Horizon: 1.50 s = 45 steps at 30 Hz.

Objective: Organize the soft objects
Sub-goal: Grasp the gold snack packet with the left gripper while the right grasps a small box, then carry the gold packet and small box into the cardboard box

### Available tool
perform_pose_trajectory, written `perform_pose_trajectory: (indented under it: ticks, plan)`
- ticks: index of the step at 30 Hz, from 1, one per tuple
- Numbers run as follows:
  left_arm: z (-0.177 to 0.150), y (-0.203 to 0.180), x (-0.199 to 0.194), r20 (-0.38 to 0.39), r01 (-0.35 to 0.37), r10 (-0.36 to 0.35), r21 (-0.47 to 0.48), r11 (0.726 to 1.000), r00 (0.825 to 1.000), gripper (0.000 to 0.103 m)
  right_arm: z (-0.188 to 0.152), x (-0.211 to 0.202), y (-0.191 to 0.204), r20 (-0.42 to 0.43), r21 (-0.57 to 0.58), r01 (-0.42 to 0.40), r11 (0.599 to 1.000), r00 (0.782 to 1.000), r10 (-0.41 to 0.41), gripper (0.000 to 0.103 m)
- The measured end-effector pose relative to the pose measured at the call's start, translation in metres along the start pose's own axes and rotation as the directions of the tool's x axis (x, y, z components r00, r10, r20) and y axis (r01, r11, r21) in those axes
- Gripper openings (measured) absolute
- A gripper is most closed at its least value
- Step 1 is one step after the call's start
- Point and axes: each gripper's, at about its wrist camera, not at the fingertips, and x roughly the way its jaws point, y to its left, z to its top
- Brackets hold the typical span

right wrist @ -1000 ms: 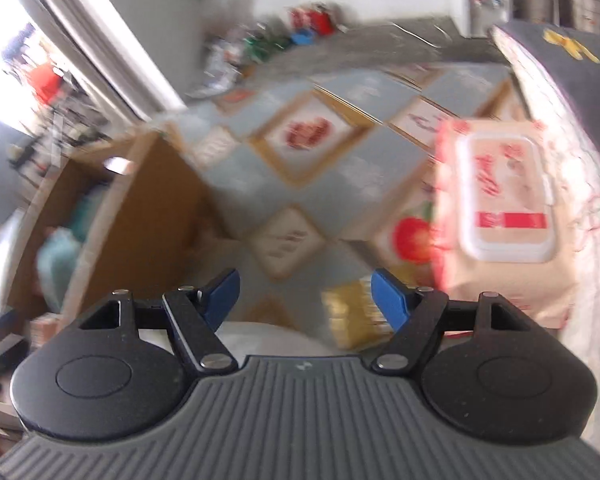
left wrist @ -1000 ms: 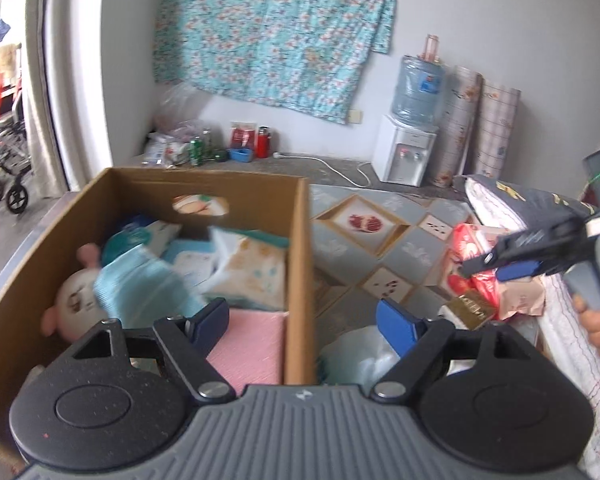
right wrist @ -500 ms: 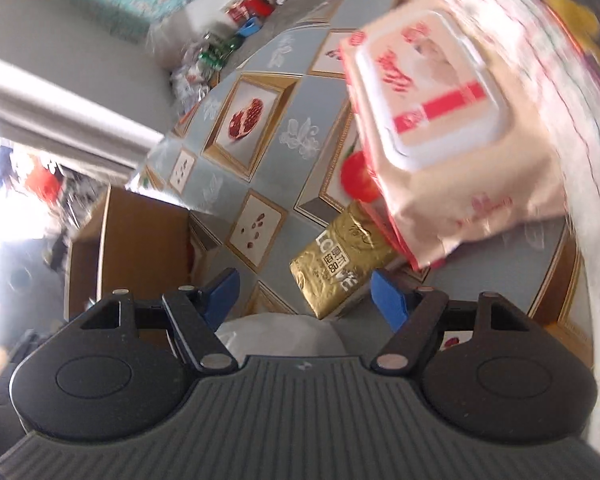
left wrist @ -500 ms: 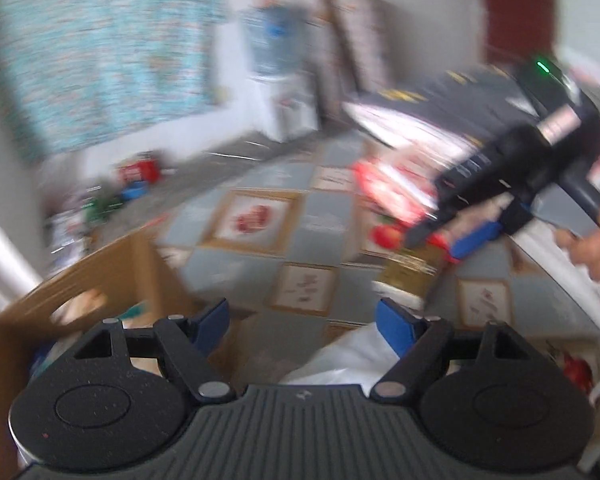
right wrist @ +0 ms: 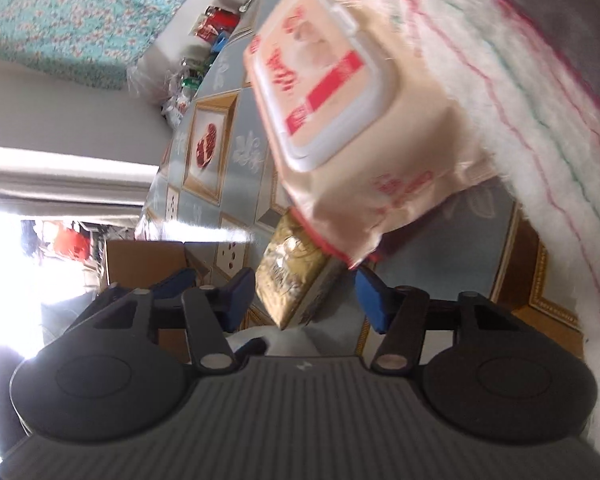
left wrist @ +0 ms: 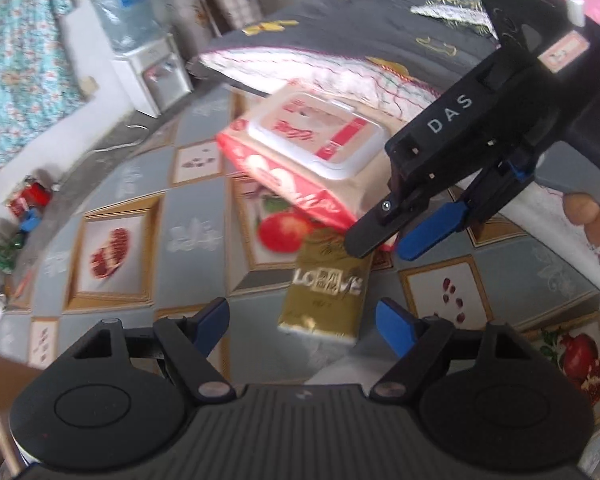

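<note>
A pink wet-wipes pack [left wrist: 308, 148] with a white lid leans against the quilt edge, one end over a gold tissue pack [left wrist: 324, 296] on the patterned floor. My left gripper [left wrist: 300, 326] is open and empty just in front of the gold pack. My right gripper [left wrist: 392, 240] is open, its fingers at the lower corner of the wipes pack. In the right wrist view the wipes pack [right wrist: 352, 112] fills the centre, the gold pack [right wrist: 292, 276] lies below it, and my right gripper [right wrist: 306, 294] is open around the gold pack's near end.
A folded dark quilt with white lining [left wrist: 380, 40] lies at the right. A cardboard box [right wrist: 148, 260] stands at the left of the right wrist view. A water dispenser [left wrist: 148, 64] and cans [left wrist: 28, 200] stand by the wall. A white bag [right wrist: 268, 340] lies near the right gripper.
My left gripper has swung right from above the cardboard box to the gold pack. My right gripper has rolled sideways and moved closer to the wipes pack.
</note>
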Motion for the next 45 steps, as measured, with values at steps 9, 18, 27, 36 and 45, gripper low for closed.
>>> perform_pose_trajectory:
  ticks: [9,18,27,36,45]
  plan:
    - [0.017,0.0,0.055,-0.147,0.064,-0.064,-0.009,0.998,0.987,0.064,-0.002,0.012,-0.024,-0.018,0.078,-0.051,0.996,0.998,0.053,0.053]
    - [0.019,0.01,0.045,-0.121,0.086,-0.097,-0.094,0.992,0.988,0.055,-0.008,0.022,-0.02,-0.006,0.116,-0.109,0.987,0.994,0.11,0.038]
    - [0.011,0.022,-0.072,0.011,0.032,-0.031,-0.165,0.986,0.999,0.055,-0.048,-0.022,0.07,-0.019,-0.059,-0.286,0.956,0.958,0.285,0.032]
    - [-0.082,0.037,-0.212,0.09,-0.093,0.133,-0.36,0.928,0.987,0.055,-0.132,0.013,0.204,-0.251,-0.31,-0.378,0.872,0.918,0.308,0.033]
    - [-0.196,0.056,-0.23,-0.022,-0.14,0.156,-0.572,0.809,0.988,0.055,-0.229,0.113,0.265,-0.443,-0.496,-0.254,0.831,0.897,0.01,0.033]
